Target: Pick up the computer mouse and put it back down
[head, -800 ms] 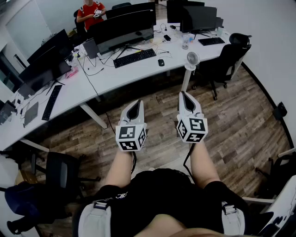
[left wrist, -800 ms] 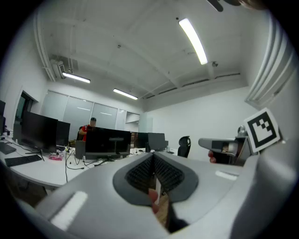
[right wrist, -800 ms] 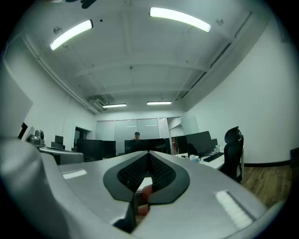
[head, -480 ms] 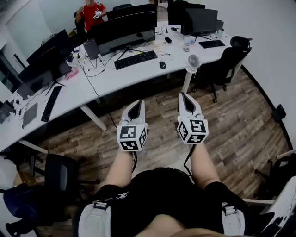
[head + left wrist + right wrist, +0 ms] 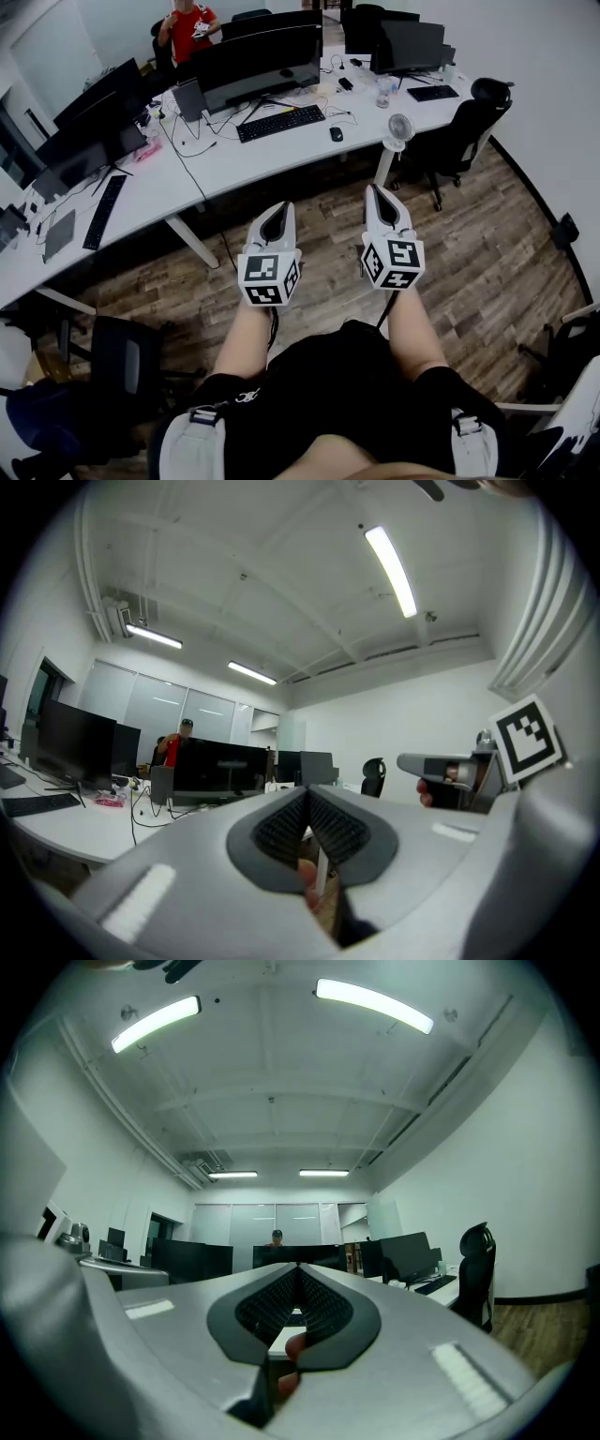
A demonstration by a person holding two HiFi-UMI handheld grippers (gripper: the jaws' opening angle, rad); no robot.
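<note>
Left claw [image 5: 275, 217] is held out level over the wooden floor [image 5: 487, 234], with its jaws pressed together at the tips and nothing pinched between them. Further back, the computer mouse [image 5: 336, 134] is seen lying on the white worktop [image 5: 244, 159], just right of a black keyboard [image 5: 281, 123]. It's well apart from both claws and touched by neither. Right claw [image 5: 378, 202] is held beside the left one, tipped up a little, and its jaws are likewise squeezed tight on nothing. Black-and-white square markers are shown on each claw's cube. Any print on the monitors is too small to be read.
</note>
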